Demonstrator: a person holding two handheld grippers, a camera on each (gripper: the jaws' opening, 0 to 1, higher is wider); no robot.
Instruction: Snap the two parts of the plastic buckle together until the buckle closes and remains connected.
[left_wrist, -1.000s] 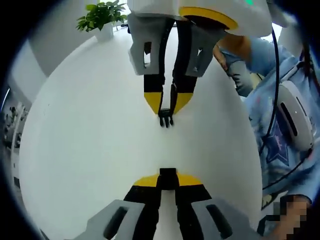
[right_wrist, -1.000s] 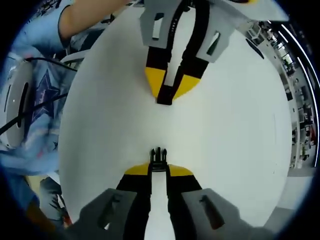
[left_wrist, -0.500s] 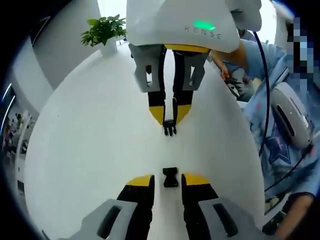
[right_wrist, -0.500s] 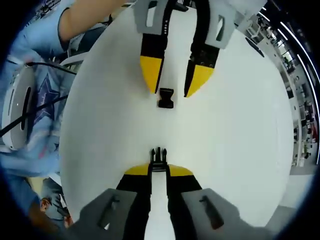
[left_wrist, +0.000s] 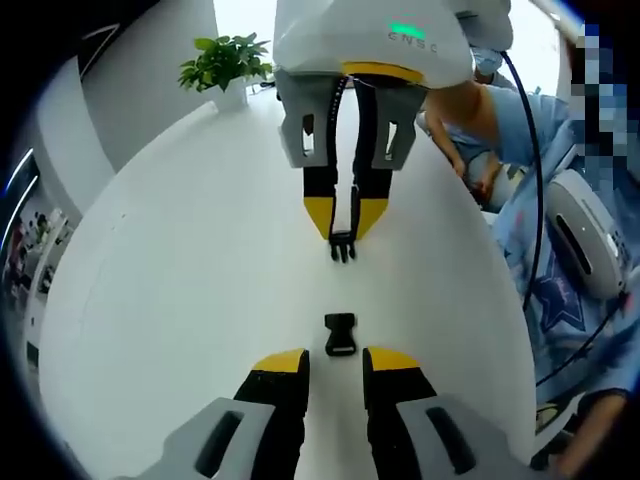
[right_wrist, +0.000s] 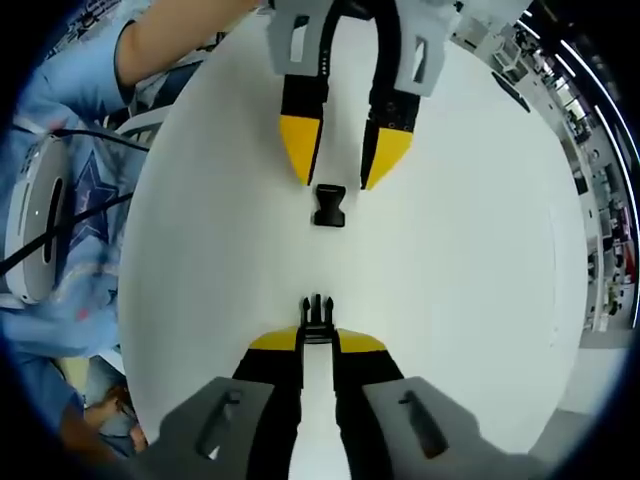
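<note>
Left gripper view is showing the socket half (left_wrist: 340, 334) lying loose on the table (left_wrist: 180, 300), just beyond the spread-jawed left gripper (left_wrist: 335, 362); the right gripper (left_wrist: 343, 222) is pinching the pronged half (left_wrist: 343, 245), aiming its prongs at that socket for mating.

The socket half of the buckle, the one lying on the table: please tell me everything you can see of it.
The socket half is a small black piece, plastic by its look, squarish with an opening through its body. It lies flat and loose on the white table, just ahead of the left gripper, whose jaws stand open, not touching it. The pronged half, apart from it, points toward it.
</note>
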